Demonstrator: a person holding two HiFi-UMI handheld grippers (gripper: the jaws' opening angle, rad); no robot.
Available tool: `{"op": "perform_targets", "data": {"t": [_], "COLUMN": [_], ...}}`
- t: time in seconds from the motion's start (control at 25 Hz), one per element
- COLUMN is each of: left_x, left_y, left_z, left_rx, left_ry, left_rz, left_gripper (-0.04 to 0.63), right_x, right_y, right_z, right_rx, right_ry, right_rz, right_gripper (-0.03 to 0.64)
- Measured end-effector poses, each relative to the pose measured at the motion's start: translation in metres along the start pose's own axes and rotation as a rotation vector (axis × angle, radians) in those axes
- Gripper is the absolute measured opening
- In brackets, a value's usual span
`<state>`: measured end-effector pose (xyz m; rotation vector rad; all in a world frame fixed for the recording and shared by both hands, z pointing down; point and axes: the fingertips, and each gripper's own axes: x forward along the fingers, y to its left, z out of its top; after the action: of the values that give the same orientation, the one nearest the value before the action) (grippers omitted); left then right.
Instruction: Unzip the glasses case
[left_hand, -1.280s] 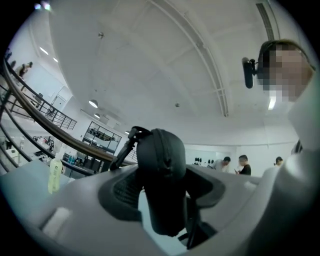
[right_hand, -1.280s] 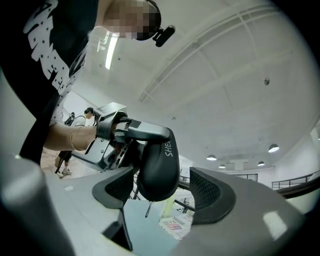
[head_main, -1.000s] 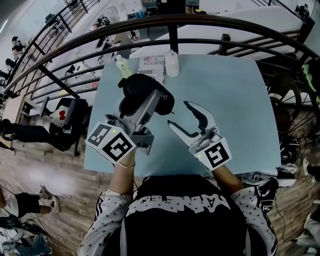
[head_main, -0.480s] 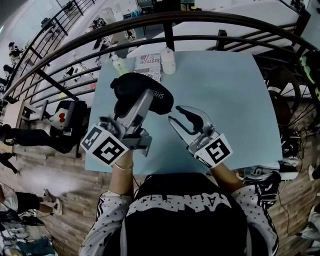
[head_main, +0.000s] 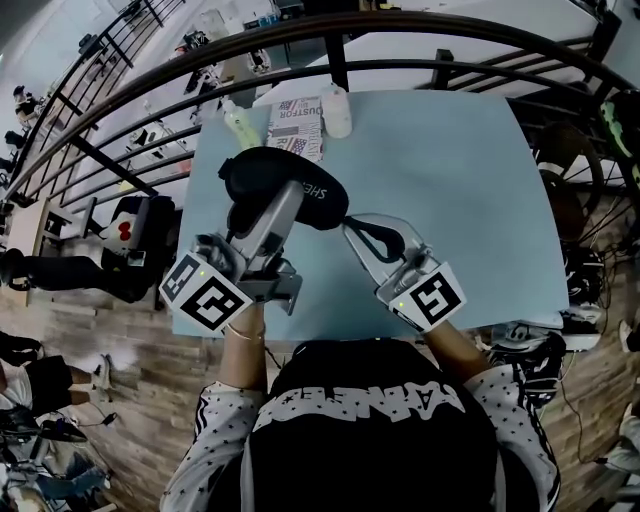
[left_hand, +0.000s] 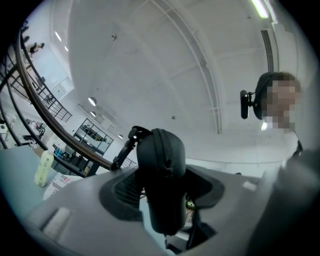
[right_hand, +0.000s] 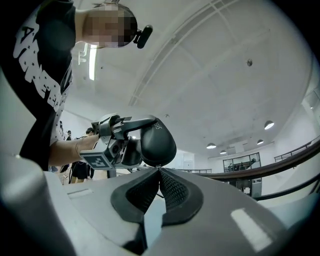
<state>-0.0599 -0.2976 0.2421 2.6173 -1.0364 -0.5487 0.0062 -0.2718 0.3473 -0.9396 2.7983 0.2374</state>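
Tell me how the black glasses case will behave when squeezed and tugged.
Probably semi-rigid: the glasses case shows no dent where the left gripper clamps it. Likely light: that single grip holds it up off the table. Its matte shell should resist slipping, though its curve may let it twist.

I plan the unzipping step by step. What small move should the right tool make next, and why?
Probably draw the right tool gently along the zipper. Its jaws have just closed, meeting at the end of the glasses case, which the left tool clamps; whether they hold the pull I cannot tell.
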Motion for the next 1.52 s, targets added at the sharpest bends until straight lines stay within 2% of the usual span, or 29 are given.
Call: {"op": "perform_targets", "data": {"t": [0.16, 0.44, 0.84, 1.0, 1.36, 1.52], "left_x": [-0.004, -0.006, -0.008, -0.008, -0.004, -0.005], "left_y": [0.0, -0.006, -0.01, -0.008, -0.011, -0.012], "left_z": [-0.003, -0.019, -0.03, -0.036, -0.046, -0.049], "left_rx": [-0.008, 0.057, 0.085, 0.06, 0.032, 0.021], "left_ry": [0.017, 0.085, 0.137, 0.152, 0.181, 0.189], "left_rz": [-0.006, -0.006, -0.018, -0.022, -0.049, -0.06], "left_gripper": [0.0, 0.0, 0.0, 0.0, 0.0, 0.0], "right_x": [-0.002, -0.007, -0.013, -0.015, -0.021, -0.023], "right_y": [0.0, -0.004, -0.007, -0.016, -0.03, -0.031], "right_z": [-0.004, -0.017, -0.023, -0.024, -0.018, -0.017], "right_rx": [-0.034, -0.043, -0.162, -0.112, -0.136, -0.156], "right_ry": [0.033, 0.091, 0.157, 0.152, 0.143, 0.149], "right_rz": [0.001, 0.007, 0.031, 0.013, -0.012, 0.009], "right_gripper": [0.008, 0.008, 0.009, 0.009, 0.008, 0.008]}}
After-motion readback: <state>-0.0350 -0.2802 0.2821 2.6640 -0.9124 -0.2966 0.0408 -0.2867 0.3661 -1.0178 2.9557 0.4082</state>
